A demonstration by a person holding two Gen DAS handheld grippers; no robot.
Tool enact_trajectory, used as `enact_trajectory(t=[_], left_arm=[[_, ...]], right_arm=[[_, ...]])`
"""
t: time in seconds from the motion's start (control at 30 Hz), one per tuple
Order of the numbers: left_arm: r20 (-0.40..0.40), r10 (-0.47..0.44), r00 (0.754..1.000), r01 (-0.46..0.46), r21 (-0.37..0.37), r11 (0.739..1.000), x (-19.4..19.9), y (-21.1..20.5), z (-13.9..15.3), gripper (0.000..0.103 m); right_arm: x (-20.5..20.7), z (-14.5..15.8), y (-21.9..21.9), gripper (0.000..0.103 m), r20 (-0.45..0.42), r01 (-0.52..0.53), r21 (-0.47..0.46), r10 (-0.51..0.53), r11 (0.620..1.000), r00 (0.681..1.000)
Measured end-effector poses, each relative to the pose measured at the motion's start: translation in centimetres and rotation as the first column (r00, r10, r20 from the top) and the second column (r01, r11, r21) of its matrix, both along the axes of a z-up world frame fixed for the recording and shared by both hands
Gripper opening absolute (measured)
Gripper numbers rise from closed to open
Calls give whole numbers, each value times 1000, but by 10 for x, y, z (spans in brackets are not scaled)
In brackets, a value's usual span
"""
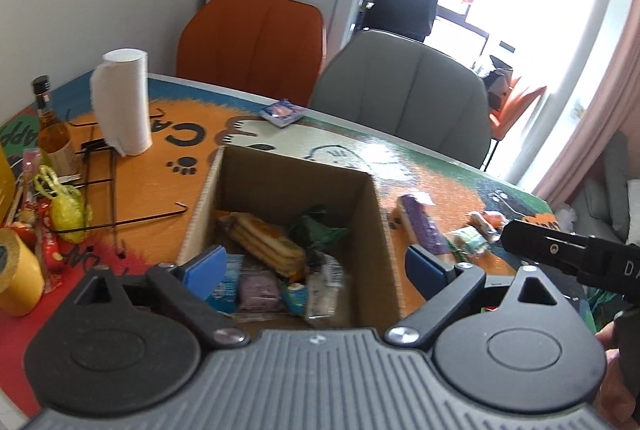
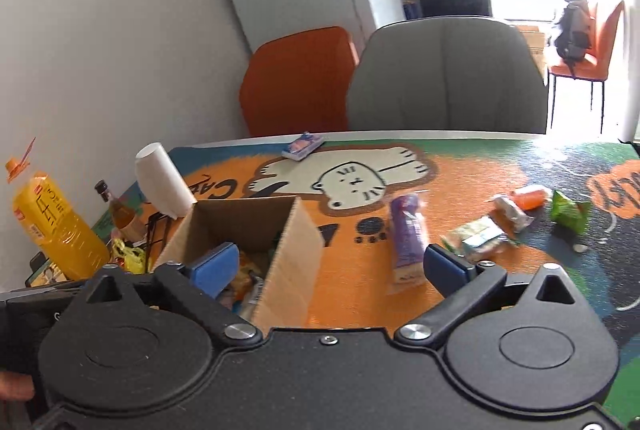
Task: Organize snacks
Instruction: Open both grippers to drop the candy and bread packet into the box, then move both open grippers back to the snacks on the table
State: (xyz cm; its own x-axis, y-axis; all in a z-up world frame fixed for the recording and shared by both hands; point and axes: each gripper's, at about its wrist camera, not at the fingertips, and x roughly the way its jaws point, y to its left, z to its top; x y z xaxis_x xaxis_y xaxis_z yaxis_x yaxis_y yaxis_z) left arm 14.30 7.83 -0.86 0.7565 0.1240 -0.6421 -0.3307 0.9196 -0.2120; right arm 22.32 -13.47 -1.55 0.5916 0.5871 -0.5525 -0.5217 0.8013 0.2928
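**Now: both grippers empty, snacks waiting**

Left gripper [image 1: 312, 266] and right gripper [image 2: 330, 268] are both standing wide open, holding nothing. Cardboard box [image 1: 372, 226] is already holding several packs. Purple snack pack [image 2: 407, 238] is lying just right of it: light, crinkly, probably slippery, so I'd be pinching it mid-length. Only the right view is showing the green packet [image 2: 570, 210]; box contents are showing properly only in the left.

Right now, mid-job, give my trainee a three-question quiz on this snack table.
1. True or false: the left hand-held gripper holds a snack.
2. Which snack lies closest beside the cardboard box: A purple packet, B green packet, C orange packet?
3. Where does the paper towel roll stand relative to the box?

Key: 1 false, open and empty. 2 A. 3 Upright, beyond its left far corner.
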Motion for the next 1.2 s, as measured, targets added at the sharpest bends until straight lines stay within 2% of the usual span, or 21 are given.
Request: enact_trajectory(t=[0.2,0.9,1.0,1.1,1.13,1.2], left_arm=[[11,-39,999,39,4,999,11,-22,0,103],[10,-153,988,152,22,988,43,-94,-6,102],[17,-154,988,154,27,988,47,-102,-8,100],[19,-162,987,162,25,987,51,-109,-12,93],[16,-167,986,166,22,986,53,-112,-14,87],[7,-176,984,176,11,984,56,-115,-19,81]], right_arm=[[7,-4,-31,103,-15,44,7,-44,999,999],[20,-32,-123,103,-72,175,18,-174,984,982],[22,-39,-131,103,-78,183,16,-181,983,980],[22,-47,-134,101,-79,173,4,-172,985,982],[22,-49,-134,97,-83,166,-2,-166,986,983],[22,-56,-130,88,-94,147,-16,-148,989,985]])
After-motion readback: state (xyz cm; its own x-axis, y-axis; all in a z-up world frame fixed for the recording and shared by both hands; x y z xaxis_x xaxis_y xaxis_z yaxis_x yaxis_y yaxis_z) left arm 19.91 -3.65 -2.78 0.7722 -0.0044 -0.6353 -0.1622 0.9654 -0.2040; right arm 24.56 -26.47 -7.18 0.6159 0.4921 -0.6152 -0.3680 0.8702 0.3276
